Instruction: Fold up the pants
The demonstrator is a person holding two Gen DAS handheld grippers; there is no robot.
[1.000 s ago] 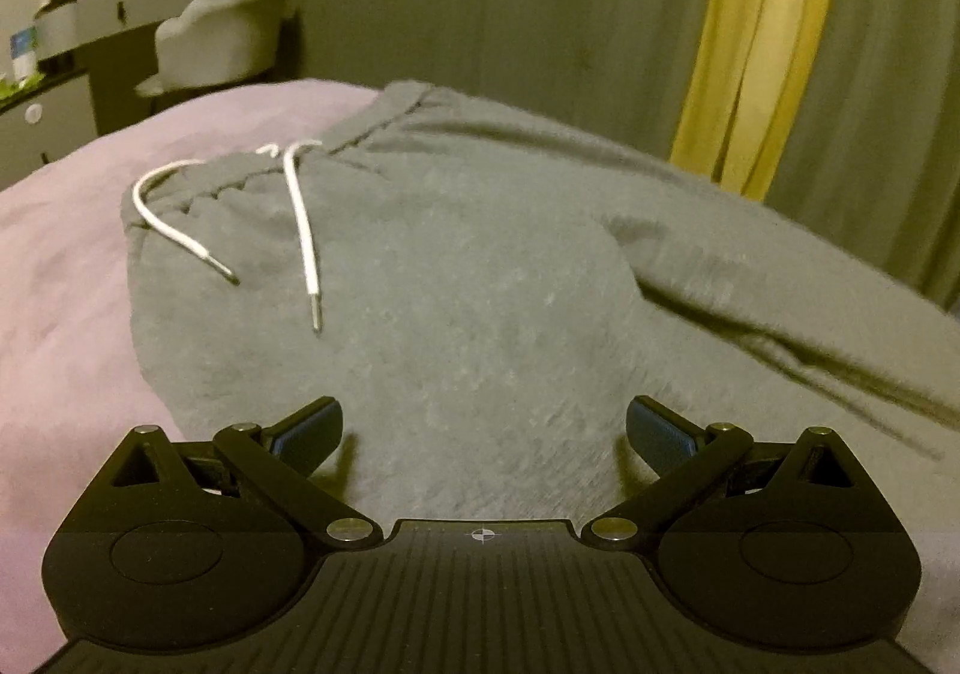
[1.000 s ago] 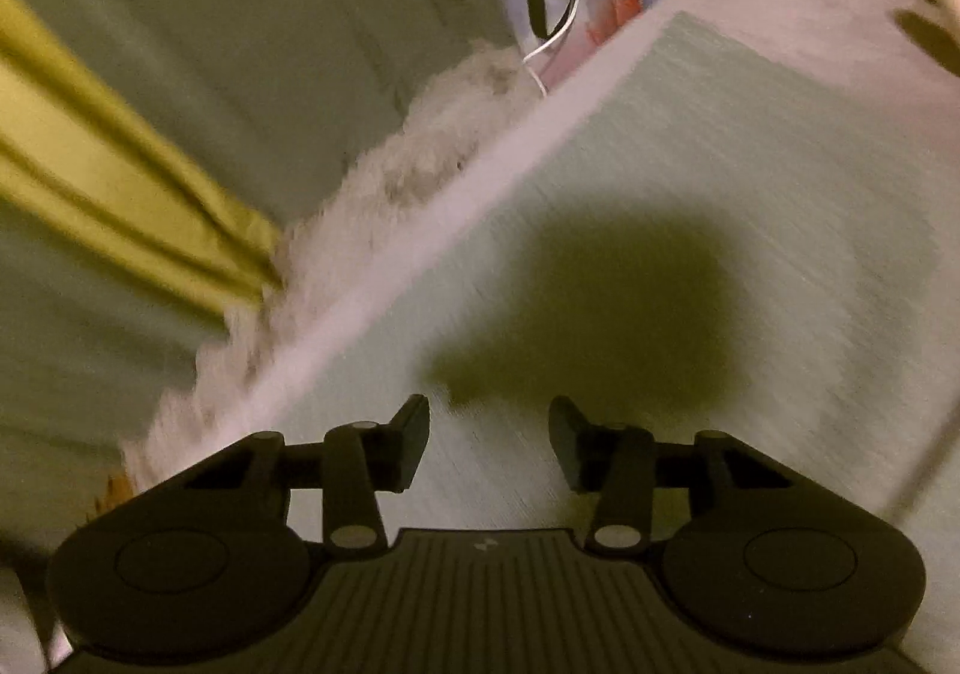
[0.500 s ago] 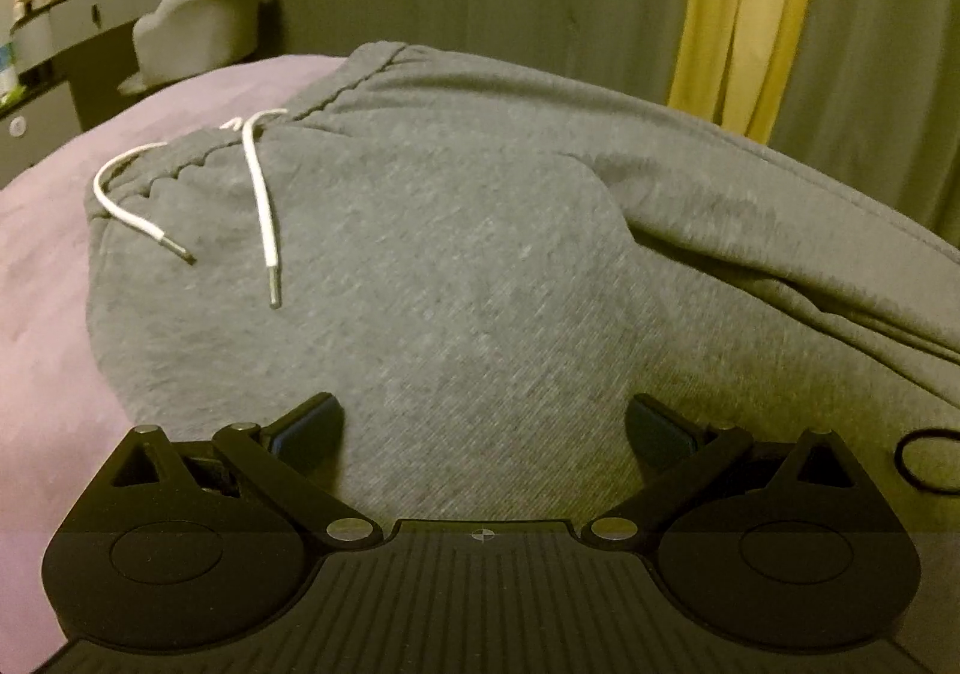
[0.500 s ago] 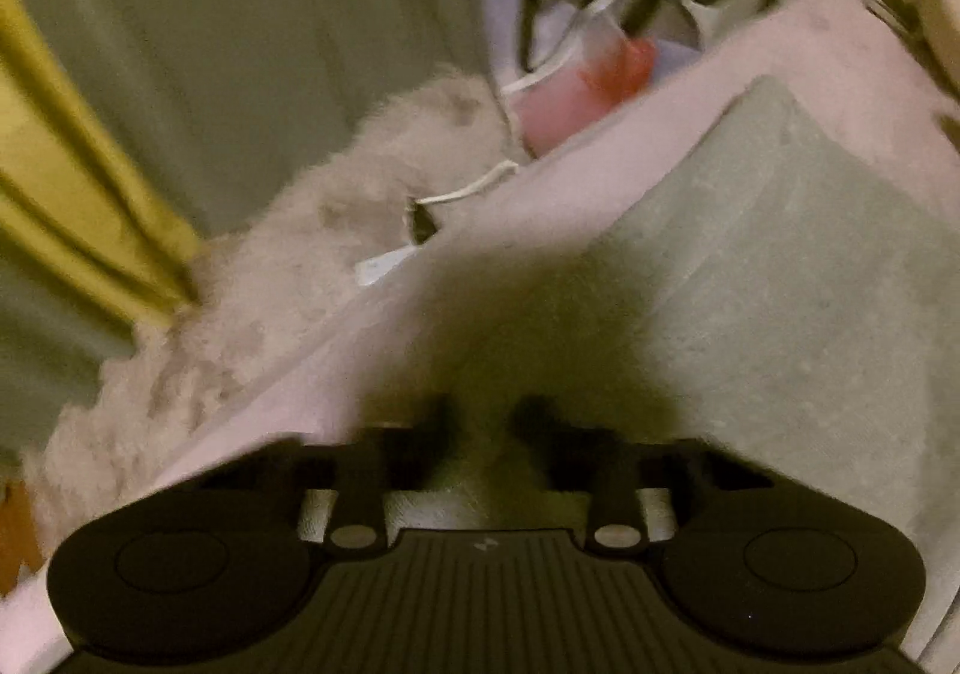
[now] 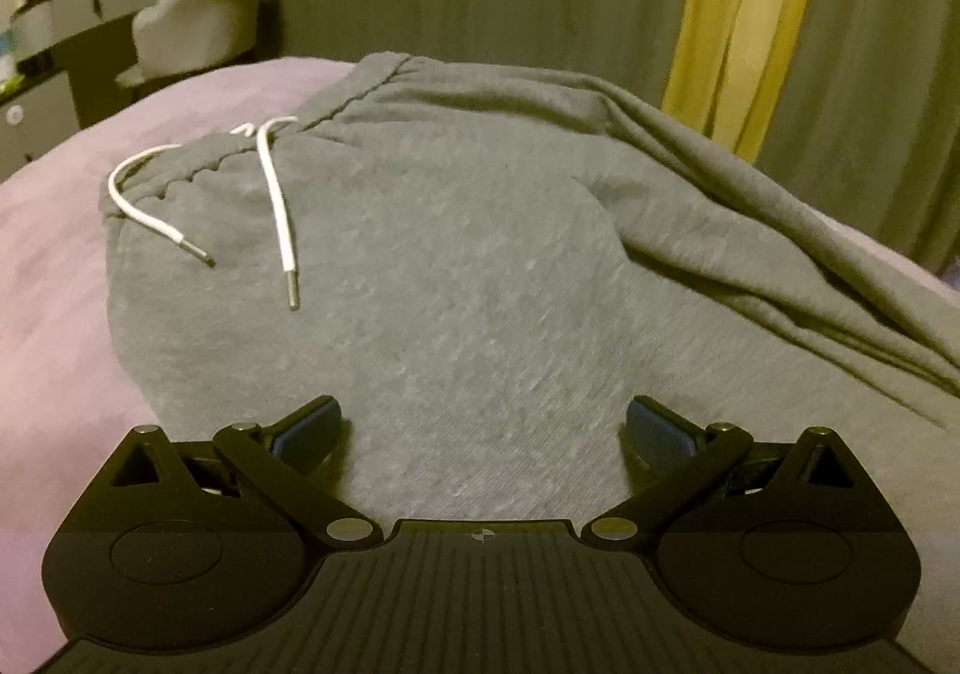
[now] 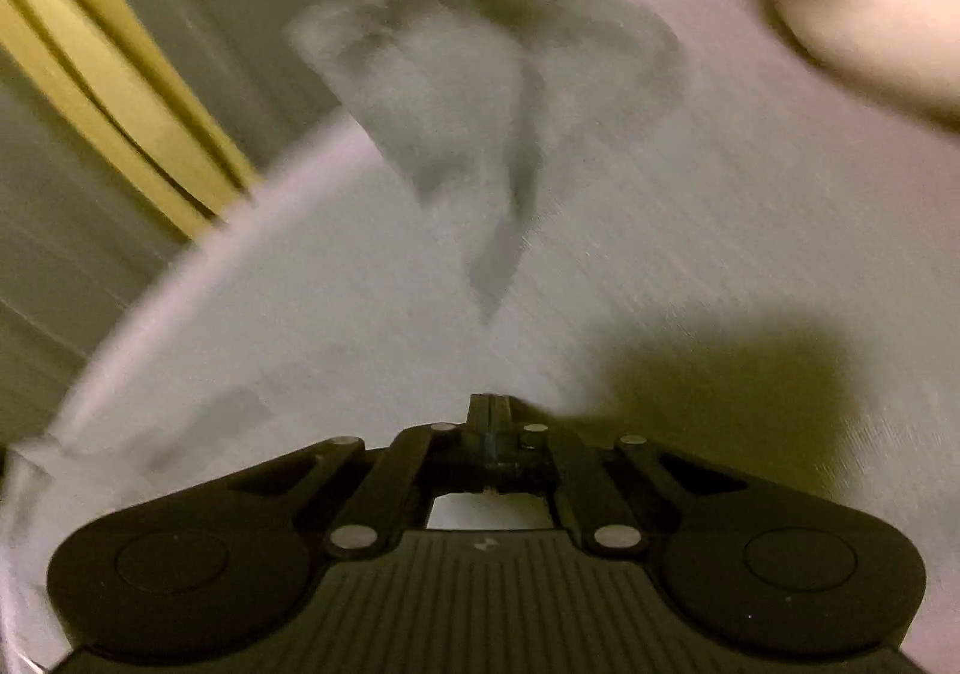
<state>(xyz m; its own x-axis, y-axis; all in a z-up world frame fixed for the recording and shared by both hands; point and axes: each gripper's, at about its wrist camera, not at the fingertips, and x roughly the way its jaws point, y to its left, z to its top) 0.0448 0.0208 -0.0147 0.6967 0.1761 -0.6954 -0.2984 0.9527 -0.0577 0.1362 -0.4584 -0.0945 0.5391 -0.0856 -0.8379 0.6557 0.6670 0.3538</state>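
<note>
Grey sweatpants [image 5: 468, 266] lie on a pink bed [image 5: 54, 266], waistband at the far left with a white drawstring [image 5: 279, 200] on top. One leg is folded over along the right, with creases. My left gripper [image 5: 483, 428] is open, its fingers low over the seat of the pants. In the blurred right wrist view the pants [image 6: 660, 230] spread ahead, with a lifted fold [image 6: 480, 92] further off. My right gripper [image 6: 491, 416] is shut, its tips at the fabric; whether cloth is pinched between them is hidden.
Grey and yellow curtains [image 5: 738, 2] hang behind the bed. A dresser with a pale chair [image 5: 198, 26] stands at the far left. A pale blurred shape [image 6: 840, 2] is at the top right of the right wrist view.
My right gripper has closed from open and swung fast across the pants, so its view turned. My left gripper stayed open over the pants, with the view shifting slightly.
</note>
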